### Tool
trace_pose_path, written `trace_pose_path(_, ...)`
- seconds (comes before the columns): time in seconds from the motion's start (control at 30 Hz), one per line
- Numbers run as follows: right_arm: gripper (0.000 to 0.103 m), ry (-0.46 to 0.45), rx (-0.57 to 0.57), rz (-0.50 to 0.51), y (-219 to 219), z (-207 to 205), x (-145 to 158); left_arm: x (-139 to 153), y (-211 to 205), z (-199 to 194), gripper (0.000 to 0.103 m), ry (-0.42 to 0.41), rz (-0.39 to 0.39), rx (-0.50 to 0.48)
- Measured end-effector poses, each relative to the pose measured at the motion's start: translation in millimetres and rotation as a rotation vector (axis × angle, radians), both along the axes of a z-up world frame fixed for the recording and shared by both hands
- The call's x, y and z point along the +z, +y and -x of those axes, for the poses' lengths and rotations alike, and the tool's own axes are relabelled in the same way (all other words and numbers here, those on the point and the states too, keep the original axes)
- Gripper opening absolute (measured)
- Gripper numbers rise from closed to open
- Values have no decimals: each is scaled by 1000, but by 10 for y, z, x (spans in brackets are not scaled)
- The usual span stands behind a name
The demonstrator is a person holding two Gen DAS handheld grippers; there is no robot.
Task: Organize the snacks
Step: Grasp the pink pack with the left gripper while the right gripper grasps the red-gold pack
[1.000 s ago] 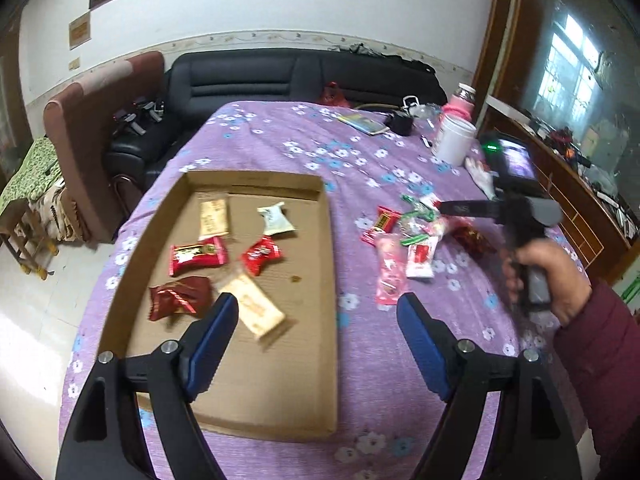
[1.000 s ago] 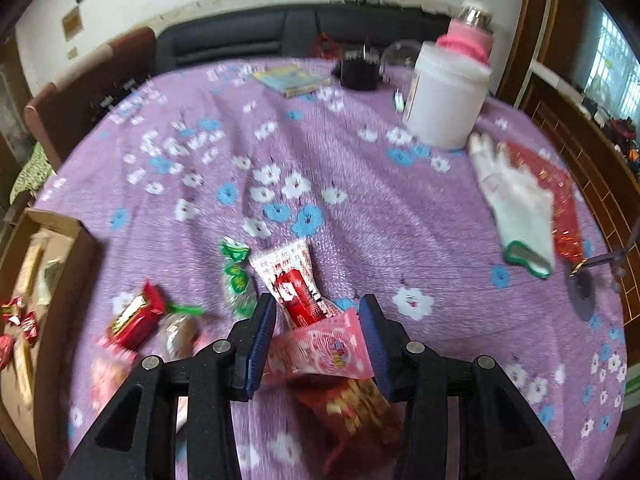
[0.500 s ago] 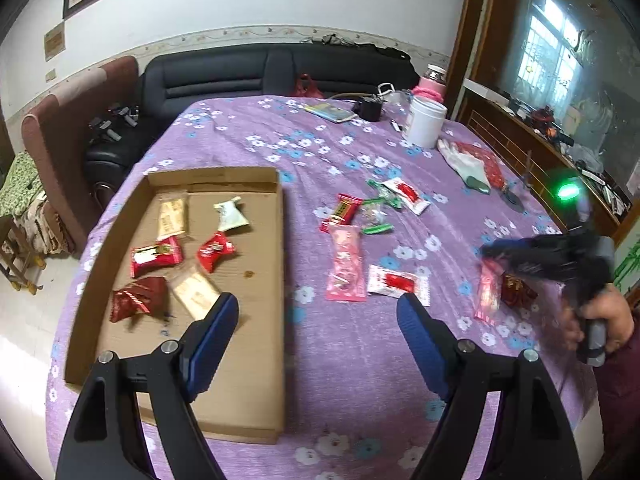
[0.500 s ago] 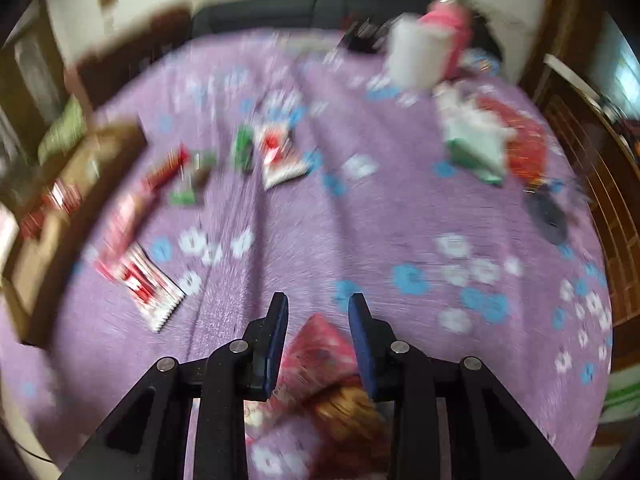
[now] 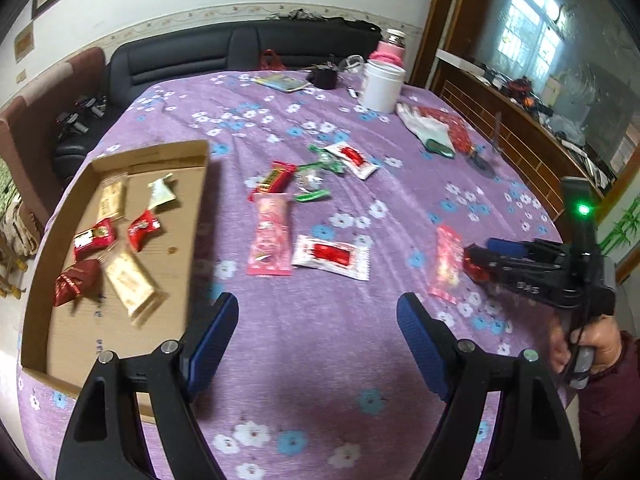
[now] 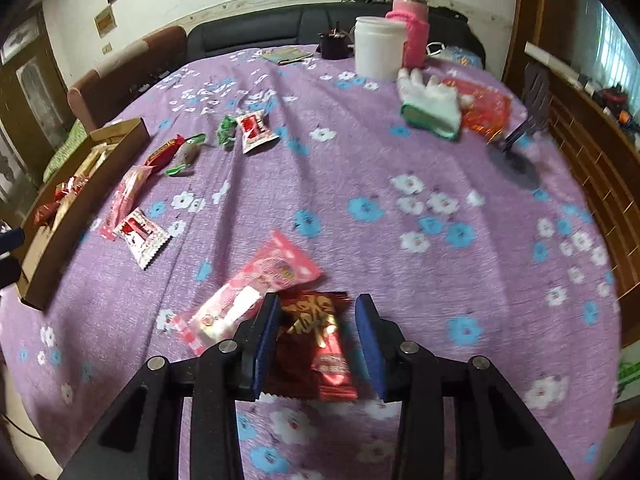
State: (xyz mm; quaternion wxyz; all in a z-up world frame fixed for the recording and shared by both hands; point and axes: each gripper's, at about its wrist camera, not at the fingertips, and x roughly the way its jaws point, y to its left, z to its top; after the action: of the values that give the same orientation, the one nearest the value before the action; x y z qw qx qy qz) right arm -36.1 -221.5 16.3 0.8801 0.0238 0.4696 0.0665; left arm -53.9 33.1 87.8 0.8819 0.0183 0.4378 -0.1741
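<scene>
Right gripper sits low over the purple tablecloth, jaws part-open and straddling a dark red foil snack packet. There's a visible gap on the right pad side, so it reads as not clamped yet. A pink snack pouch lies just ahead-left of the fingers, one corner tucked under or against the red packet; can't tell which.

Left gripper is spread wide and holding nothing. The cardboard tray is to its forward-left, already carrying several wrapped snacks. Loose ones remain straight ahead of it — another pink pouch, a white-and-red sachet, and a cluster of red and green wrappers further out.

Handling guess: the red packet is light, crinkly foil, slick and easily crushed. Pinch across the flat middle or a sealed end seam, with moderate squeeze only. Main risk is that the pink pouch drags along on the lift since the two touch, so lift slowly and check separation before carrying to the tray, well off to the right gripper's left.
</scene>
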Motion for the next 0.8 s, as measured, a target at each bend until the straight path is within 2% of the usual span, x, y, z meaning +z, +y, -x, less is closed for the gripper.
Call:
trace_pose_path(0.2, 36, -21, -12, -69, -40, 32, -58, -15, -296, 11, 81, 0, -33, -49)
trace_pose_path(0.4, 34, -55, -95, 43, -270, 192, -27, -201, -820, -94, 81, 46, -73, -141)
trace_pose_path(0.57, 34, -56, -123, 34, -508, 321, -22, -430, -1371, -245, 80, 93, -84, -228)
trace_pose_path(0.67, 34, -58, -130, 30, -600, 386, -24, -513, -1628, -338, 79, 74, -116, -253)
trace_pose_path(0.7, 34, -59, -132, 24, -623, 404, -26, -544, -1702, -375, 77, 64, -133, -257)
trace_pose_path(0.73, 34, -59, -134, 20, -638, 414, -25, -581, -1766, -405, 68, 63, -152, -261)
trace_pose_path(0.77, 34, -61, -135, 14, -660, 430, -24, -621, -1814, -430, 49, 69, -170, -265)
trace_pose_path(0.8, 34, -62, -135, 11, -667, 433, -29, -666, -1866, -451, 35, 80, -191, -269)
